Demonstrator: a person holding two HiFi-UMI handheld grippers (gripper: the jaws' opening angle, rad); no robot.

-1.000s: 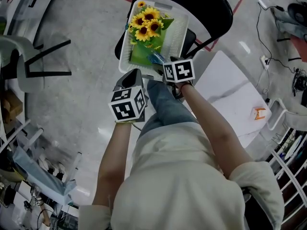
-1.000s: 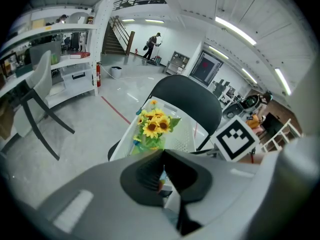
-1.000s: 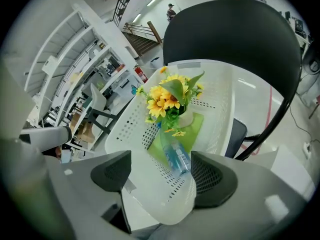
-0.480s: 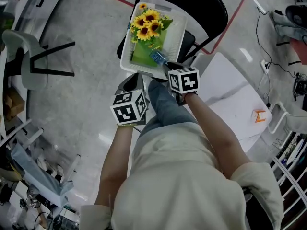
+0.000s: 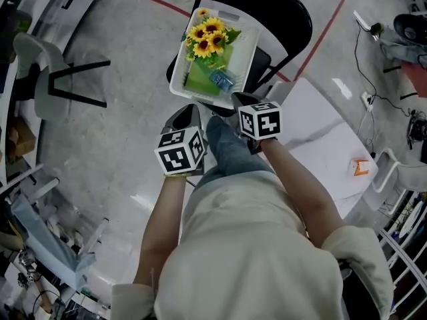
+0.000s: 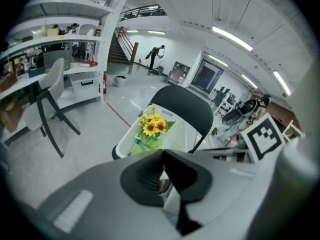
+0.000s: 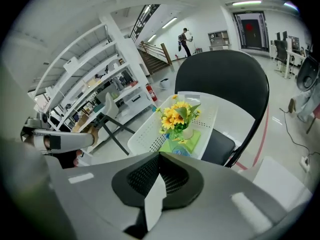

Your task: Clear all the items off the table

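A white basket [image 5: 179, 79] sits on a black chair [image 5: 280, 9]. It holds a bunch of sunflowers [image 5: 208, 33], a green item [image 5: 199, 77] and a small blue item [image 5: 221, 80]. My right gripper [image 5: 239, 99] hangs just short of the basket's near edge. Its jaws have just been closing and now stand shut with nothing between them [image 7: 160, 156]. My left gripper [image 5: 190, 110] is shut and empty beside it, lower left of the basket [image 6: 163, 153]. Both gripper views look at the sunflowers [image 7: 177, 115] in the basket [image 6: 125, 141].
A white marble-look table [image 5: 320, 132] stands to the right, with a small orange-and-white box [image 5: 361, 167] near its far edge. A grey chair [image 5: 40, 79] stands at the left. Shelving and clutter line the left side, cables the right.
Both grippers have drawn back from the basket toward the person. The right one has left the basket's near edge and risen. The blue item stays in the basket.
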